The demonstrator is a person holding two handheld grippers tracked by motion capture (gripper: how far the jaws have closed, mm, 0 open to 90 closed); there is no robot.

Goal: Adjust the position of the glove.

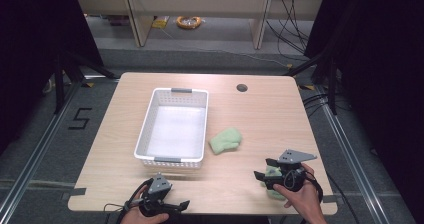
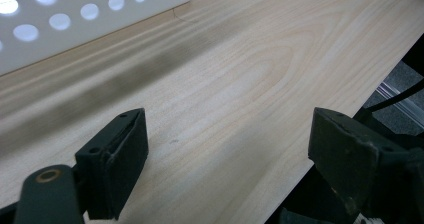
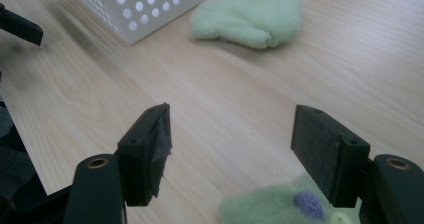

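Left tongs [image 1: 175, 205] rest apart, empty, at the tabletop's [image 1: 260, 109] near edge by the basket [image 1: 172, 160]. Right tongs [image 1: 264, 170] gape over the near mitten [image 3: 272, 206] at the near right corner; a shallow bite could pinch fluff and slip. The other mitten [image 1: 225, 140] lies beside the basket.

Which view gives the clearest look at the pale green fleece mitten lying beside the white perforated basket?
The right gripper view: the pale green fleece mitten lies whole and close, thumb and nap visible. The high view shows this mitten small, right of the white perforated basket. The left gripper view offers basket wall and table.
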